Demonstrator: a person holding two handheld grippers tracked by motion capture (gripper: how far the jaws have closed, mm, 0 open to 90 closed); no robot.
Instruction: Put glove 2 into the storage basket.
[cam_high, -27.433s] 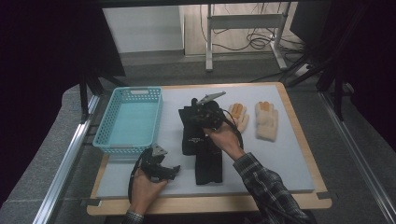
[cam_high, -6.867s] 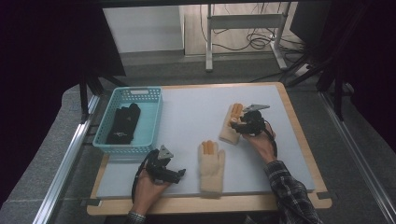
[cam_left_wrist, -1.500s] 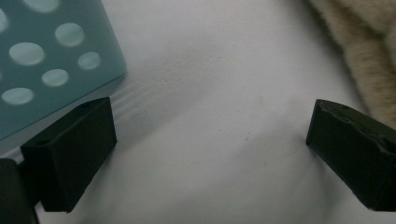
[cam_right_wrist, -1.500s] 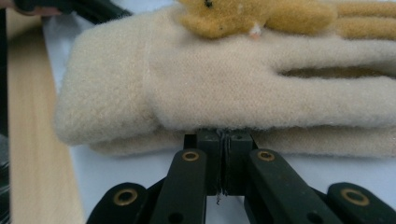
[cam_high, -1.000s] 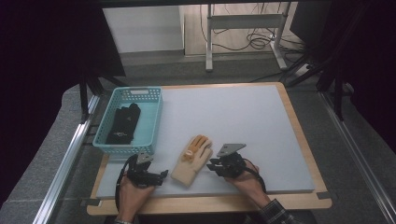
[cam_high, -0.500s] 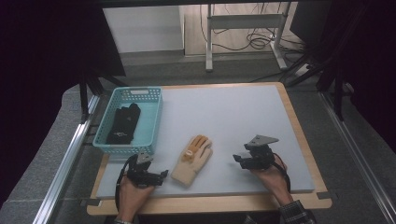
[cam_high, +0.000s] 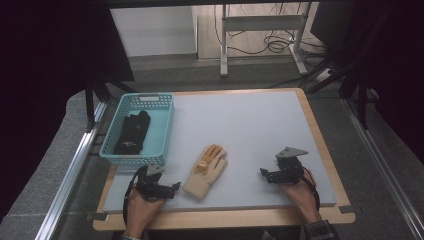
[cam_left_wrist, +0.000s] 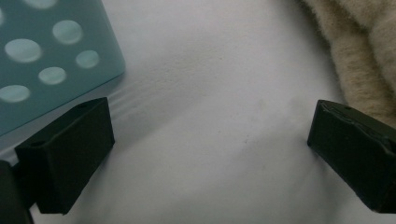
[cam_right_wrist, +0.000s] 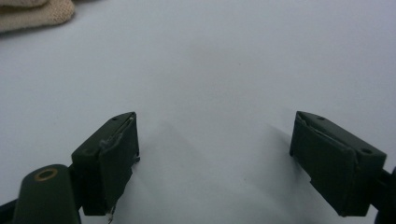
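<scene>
Two open grippers rest on a pale table with a tan glove lying between them.

The table has a light grey top with a wooden edge, and it stands on a dark floor with cables and a metal stand behind it. A blue basket sits at the left with a black glove inside. The tan glove lies flat near the front edge, its long side slanted, fingers pointing away and a bit to the right, cuff toward the person. The left gripper sits just beside the cuff, jaws wide apart with nothing in them. The right gripper rests well apart from the glove on the right; its jaws have just been opening and hold nothing. Both hands lie low on the table.
</scene>
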